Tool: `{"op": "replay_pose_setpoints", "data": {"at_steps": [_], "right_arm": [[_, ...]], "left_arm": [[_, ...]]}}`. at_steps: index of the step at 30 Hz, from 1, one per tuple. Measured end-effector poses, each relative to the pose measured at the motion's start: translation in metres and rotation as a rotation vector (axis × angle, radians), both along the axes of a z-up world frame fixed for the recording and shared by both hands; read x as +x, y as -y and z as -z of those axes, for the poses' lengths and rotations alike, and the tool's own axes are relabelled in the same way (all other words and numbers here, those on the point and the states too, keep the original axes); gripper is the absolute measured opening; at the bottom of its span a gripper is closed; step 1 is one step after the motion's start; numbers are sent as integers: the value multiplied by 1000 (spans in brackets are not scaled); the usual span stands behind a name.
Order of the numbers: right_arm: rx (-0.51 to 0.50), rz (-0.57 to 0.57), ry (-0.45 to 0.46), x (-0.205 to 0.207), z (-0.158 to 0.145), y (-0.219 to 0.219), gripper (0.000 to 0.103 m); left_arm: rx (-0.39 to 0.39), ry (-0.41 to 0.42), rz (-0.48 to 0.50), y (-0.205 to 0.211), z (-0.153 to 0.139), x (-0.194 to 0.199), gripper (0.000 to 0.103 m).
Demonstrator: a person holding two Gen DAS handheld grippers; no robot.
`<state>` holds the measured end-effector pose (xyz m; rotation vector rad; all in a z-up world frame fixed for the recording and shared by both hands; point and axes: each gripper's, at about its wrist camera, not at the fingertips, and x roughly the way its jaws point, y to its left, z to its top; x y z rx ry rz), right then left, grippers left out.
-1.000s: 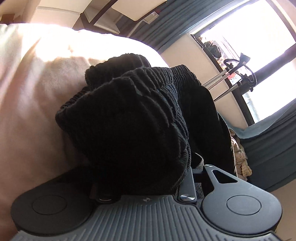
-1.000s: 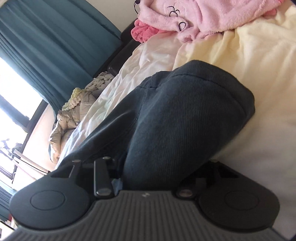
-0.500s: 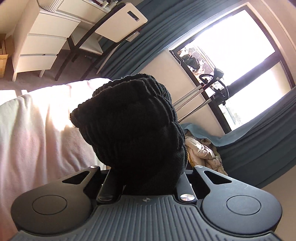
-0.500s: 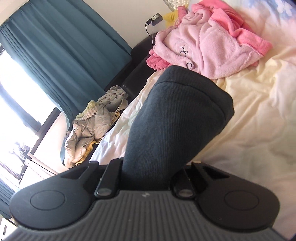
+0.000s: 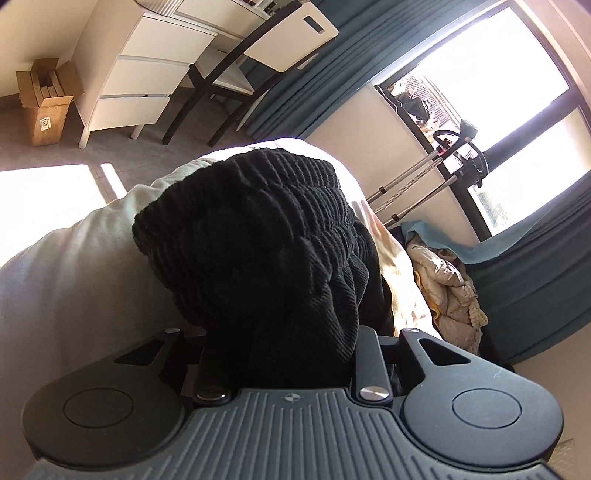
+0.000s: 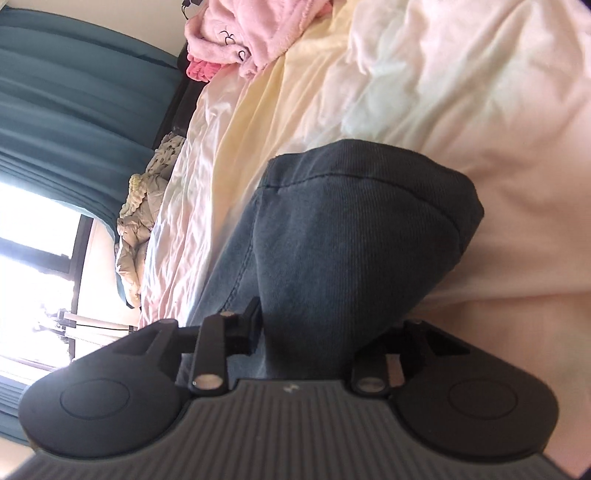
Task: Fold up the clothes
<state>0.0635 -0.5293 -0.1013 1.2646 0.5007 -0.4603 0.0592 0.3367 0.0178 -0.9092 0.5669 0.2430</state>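
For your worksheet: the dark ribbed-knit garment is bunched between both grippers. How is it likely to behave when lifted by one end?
The dark ribbed-knit garment is probably floppy: it bulges over the left gripper and trails onto the cream bedsheet beyond the right gripper. Its textured ribs likely resist slipping. With both sets of jaws opening around it, it may slump.

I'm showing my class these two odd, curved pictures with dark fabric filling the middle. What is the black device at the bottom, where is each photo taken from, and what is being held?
There is no robot here. A person holds a two-finger gripper in each hand, and a wide-angle camera on each one looks forward along its fingers. One picture comes from the left gripper, the other from the right gripper. Both have parts of a dark garment between their jaws: a ribbed elastic waistband on the left, a hemmed end on the right. Both sets of jaws are opening. Underneath lies a pale bedsheet, with pink clothes at the far end.
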Motion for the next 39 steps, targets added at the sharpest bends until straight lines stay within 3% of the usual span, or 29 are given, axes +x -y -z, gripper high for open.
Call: {"op": "replay_pose_setpoints", "data": {"at_steps": [1, 2, 4, 7, 8, 12, 15, 18, 22, 28, 34, 39], "right_arm": [[16, -4, 16, -5, 7, 1, 52], [32, -14, 35, -9, 15, 2, 56], [36, -35, 63, -14, 23, 9, 56], [82, 29, 125, -30, 27, 12, 56], [107, 55, 147, -36, 28, 13, 55], [83, 135, 127, -56, 16, 8, 53], [-16, 193, 71, -65, 0, 4, 54], [-69, 230, 32, -71, -6, 0, 55], [-134, 227, -51, -71, -11, -7, 44], [-148, 306, -5, -81, -13, -17, 21], [-275, 348, -53, -72, -15, -32, 16], [-259, 373, -115, -61, 3, -33, 16]], "left_arm": [[-5, -11, 17, 2, 2, -1, 58], [4, -19, 36, 5, 1, -2, 60], [67, -20, 75, 14, -3, -12, 61], [235, -10, 102, 34, -17, -36, 89], [293, 1, 110, 40, -22, -45, 92], [416, 80, 167, 67, -40, -70, 93], [449, 139, 210, 92, -51, -72, 93], [478, 183, 314, 131, -60, -52, 94], [544, 185, 539, 214, -57, -2, 94], [652, 230, 897, 374, -35, 67, 94], [723, 248, 1167, 530, 4, 125, 94], [780, 269, 1371, 638, 35, 161, 93]]}}
